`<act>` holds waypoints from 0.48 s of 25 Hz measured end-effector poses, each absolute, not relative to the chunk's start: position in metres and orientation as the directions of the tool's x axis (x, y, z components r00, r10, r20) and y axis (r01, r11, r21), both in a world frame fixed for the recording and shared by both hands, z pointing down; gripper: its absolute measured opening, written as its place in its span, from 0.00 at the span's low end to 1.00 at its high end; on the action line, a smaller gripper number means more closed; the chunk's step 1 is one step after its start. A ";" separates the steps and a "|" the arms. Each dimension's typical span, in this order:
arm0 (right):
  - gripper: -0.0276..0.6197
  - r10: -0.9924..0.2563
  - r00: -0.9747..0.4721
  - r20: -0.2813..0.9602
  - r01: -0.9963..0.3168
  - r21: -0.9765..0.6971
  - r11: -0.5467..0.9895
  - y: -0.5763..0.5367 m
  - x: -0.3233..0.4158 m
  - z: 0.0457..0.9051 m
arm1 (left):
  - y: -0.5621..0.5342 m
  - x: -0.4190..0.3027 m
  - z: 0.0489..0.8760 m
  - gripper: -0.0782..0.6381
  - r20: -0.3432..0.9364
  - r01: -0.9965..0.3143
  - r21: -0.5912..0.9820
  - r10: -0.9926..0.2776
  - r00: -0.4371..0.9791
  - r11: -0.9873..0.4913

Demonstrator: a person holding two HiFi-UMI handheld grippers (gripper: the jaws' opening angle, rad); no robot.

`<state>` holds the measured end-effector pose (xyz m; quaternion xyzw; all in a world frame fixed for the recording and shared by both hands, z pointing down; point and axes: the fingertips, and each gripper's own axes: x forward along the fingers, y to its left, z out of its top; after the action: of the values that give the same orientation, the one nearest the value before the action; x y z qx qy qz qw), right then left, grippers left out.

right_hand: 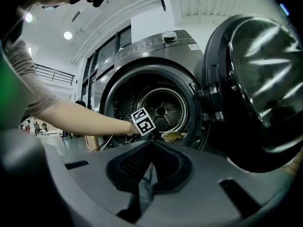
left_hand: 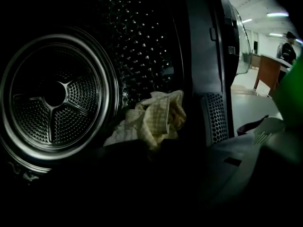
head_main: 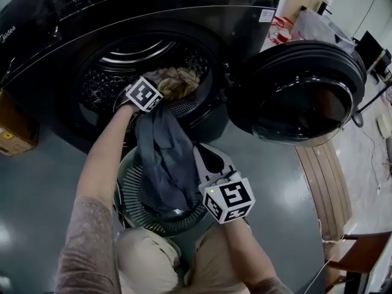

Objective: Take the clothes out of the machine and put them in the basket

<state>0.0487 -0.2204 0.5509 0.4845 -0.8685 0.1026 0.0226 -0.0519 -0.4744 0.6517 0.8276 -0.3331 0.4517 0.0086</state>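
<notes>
Two garments are in view. I note the machine (head_main: 37, 60) standing with its door (head_main: 303, 90) swung fully open to the right. The green basket (head_main: 130, 192) sits on the floor directly below the opening.

Item one: a pale checked cloth (head_main: 179, 81) lies crumpled at the front of the drum (left_hand: 52, 93), just inside the opening. My left gripper (head_main: 153, 90) reaches into the opening and points down toward this cloth, with its marker cube just beside it. The left gripper view is too dark along its lower part for me to make out the jaws. The cloth's lower fold runs down into that dark area. I cannot tell whether the jaws stand open or are closed on it.

Item two: a dark grey garment (head_main: 162, 164) hangs from the lip of the opening down into the basket, with its lower end inside. My right gripper (right_hand: 151, 150) is held nearly level at the basket's right rim and faces the machine. Its jaws are closed, with a strip of the grey garment pinched between the pads.
</notes>
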 end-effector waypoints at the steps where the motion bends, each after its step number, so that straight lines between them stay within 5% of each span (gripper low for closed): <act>1: 0.04 -0.837 -0.529 0.138 -0.847 -0.158 0.508 -0.221 0.050 0.551 | -0.473 -0.052 0.652 0.29 0.752 -0.560 -0.281 -0.542 0.376 -0.779; 4: 0.04 -0.839 -0.526 0.136 -0.847 -0.165 0.505 -0.222 0.054 0.552 | -0.469 -0.051 0.649 0.17 0.730 -0.570 -0.284 -0.559 0.393 -0.771; 12: 0.04 -0.845 -0.515 0.143 -0.854 -0.165 0.493 -0.224 0.066 0.559 | -0.422 -0.046 0.623 0.15 0.688 -0.557 -0.276 -0.566 0.455 -0.783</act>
<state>0.0657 -0.2241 0.5593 0.4918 -0.8637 0.1080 0.0215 -0.0463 -0.4223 0.6233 0.8528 -0.3291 0.4053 -0.0053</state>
